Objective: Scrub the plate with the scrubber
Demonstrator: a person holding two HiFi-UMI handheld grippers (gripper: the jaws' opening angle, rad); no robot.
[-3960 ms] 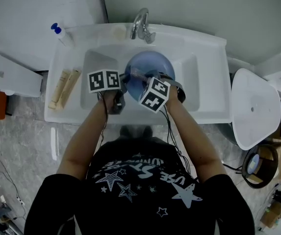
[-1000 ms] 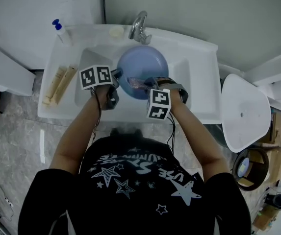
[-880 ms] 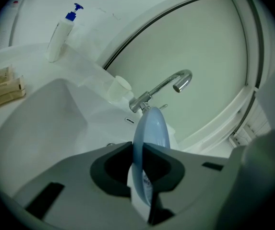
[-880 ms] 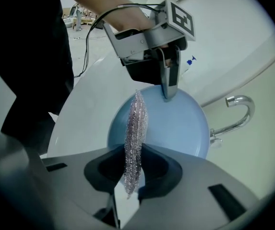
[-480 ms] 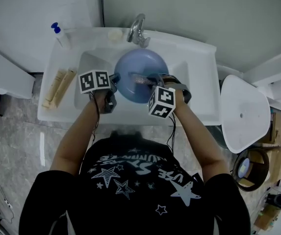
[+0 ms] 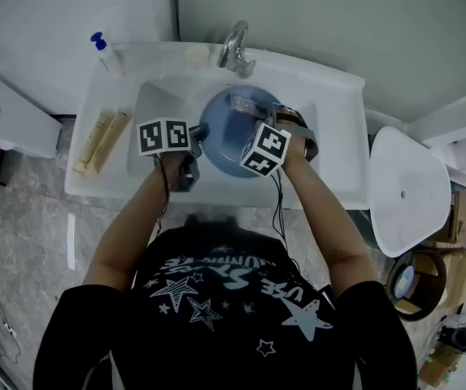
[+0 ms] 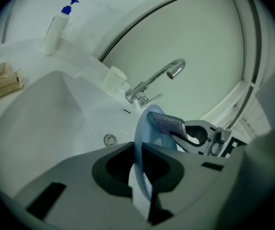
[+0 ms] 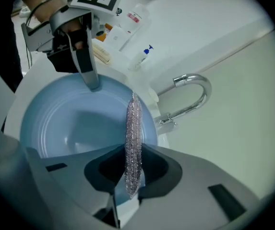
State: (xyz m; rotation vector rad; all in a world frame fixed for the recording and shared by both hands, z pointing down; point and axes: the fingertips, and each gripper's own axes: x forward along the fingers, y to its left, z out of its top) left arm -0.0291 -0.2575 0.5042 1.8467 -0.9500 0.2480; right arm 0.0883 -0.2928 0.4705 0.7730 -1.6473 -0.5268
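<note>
A blue plate [image 6: 228, 136] stands tilted over the white sink [image 6: 158, 104]. My left gripper [image 6: 193, 135] is shut on the plate's left rim; in the left gripper view the plate [image 7: 141, 138] shows edge-on between its jaws [image 7: 139, 150]. My right gripper [image 8: 133, 150] is shut on a silvery mesh scrubber [image 8: 132, 123]. The scrubber [image 6: 243, 102] lies against the plate's far part, just below the faucet [image 6: 234, 43]. In the right gripper view the plate's face [image 8: 75, 123] fills the left side, and the left gripper's fingers [image 8: 90, 75] pinch its far rim.
A chrome faucet [image 7: 156, 78] stands behind the basin. On the sink's left ledge are a blue-capped bottle [image 6: 102, 51] and two tan tubes [image 6: 102, 140]. A bar of soap [image 6: 193, 54] lies near the faucet. A white lidded bin [image 6: 411, 189] stands to the right.
My right gripper has carried the scrubber from the plate's middle to its far part near the faucet, rolling a little. The left gripper has kept still with the plate.
</note>
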